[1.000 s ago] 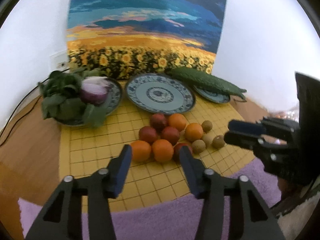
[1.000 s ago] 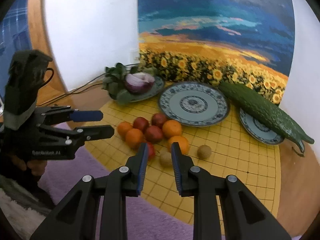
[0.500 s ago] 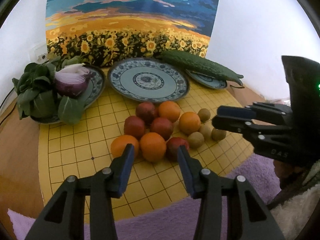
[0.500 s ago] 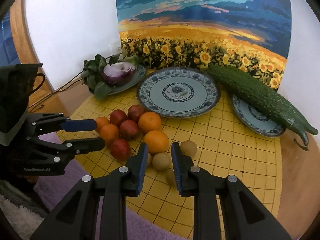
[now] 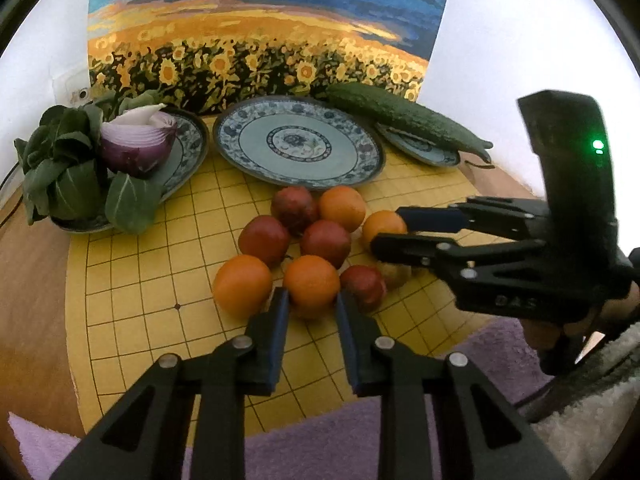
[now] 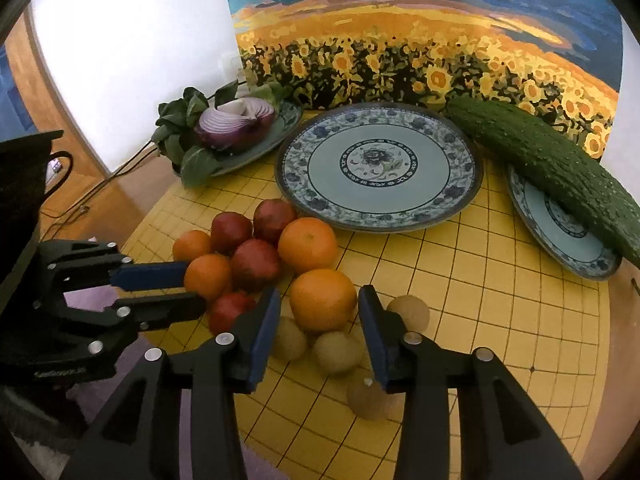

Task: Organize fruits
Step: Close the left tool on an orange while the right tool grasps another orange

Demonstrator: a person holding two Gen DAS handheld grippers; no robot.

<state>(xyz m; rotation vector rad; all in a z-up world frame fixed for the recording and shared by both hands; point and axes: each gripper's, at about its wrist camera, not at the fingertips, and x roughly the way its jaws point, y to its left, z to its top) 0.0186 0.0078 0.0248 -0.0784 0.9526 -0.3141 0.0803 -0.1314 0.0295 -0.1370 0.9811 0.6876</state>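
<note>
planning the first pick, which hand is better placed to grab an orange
Left. Its closing fingers already flank the front orange at its sides. The right fingers are opening around another orange, with wider gaps.

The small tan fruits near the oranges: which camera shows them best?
The right wrist view: all four small tan fruits lie in plain sight by the right gripper. The left wrist view shows only one, mostly hidden behind that gripper.
</note>
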